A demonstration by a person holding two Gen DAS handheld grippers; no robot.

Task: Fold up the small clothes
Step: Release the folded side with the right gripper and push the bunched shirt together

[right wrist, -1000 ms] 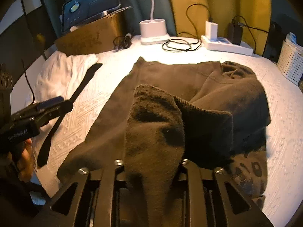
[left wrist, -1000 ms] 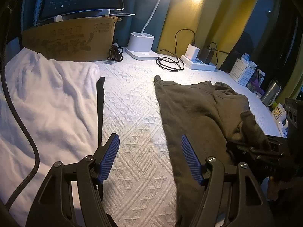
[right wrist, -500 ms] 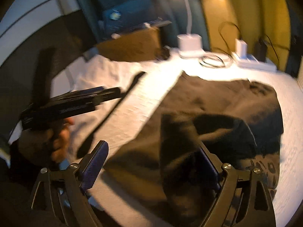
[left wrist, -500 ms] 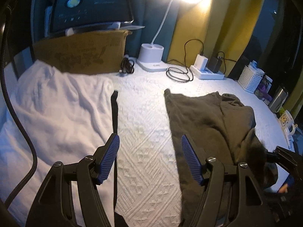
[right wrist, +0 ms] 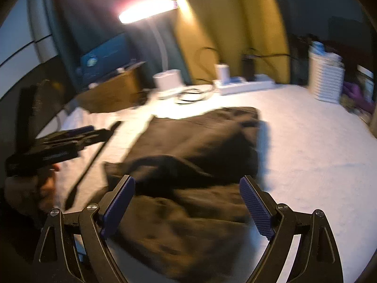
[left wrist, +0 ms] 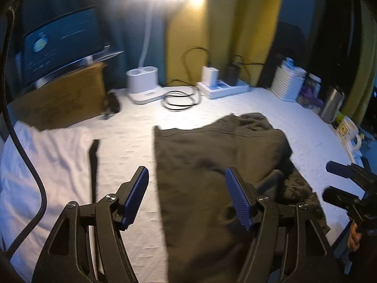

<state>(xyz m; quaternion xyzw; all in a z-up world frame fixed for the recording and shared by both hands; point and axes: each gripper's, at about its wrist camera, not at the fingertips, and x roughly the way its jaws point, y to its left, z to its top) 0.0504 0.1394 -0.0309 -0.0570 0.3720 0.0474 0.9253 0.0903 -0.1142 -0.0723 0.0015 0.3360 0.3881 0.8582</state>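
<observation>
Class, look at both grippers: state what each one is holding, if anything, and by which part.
Nothing is held. The left gripper and right gripper are both open above the dark garment, with no cloth between their fingers.

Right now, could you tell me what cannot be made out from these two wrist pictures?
- Dark garment: its near hem is cut off by the bottom edge and the gripper frame in the left wrist view.
- Pattern on its lower right flap: motion blur in the right wrist view smears it.
- Print on the cardboard box: blurred, unreadable.
- White cloth: its left side runs past the edge.
</observation>
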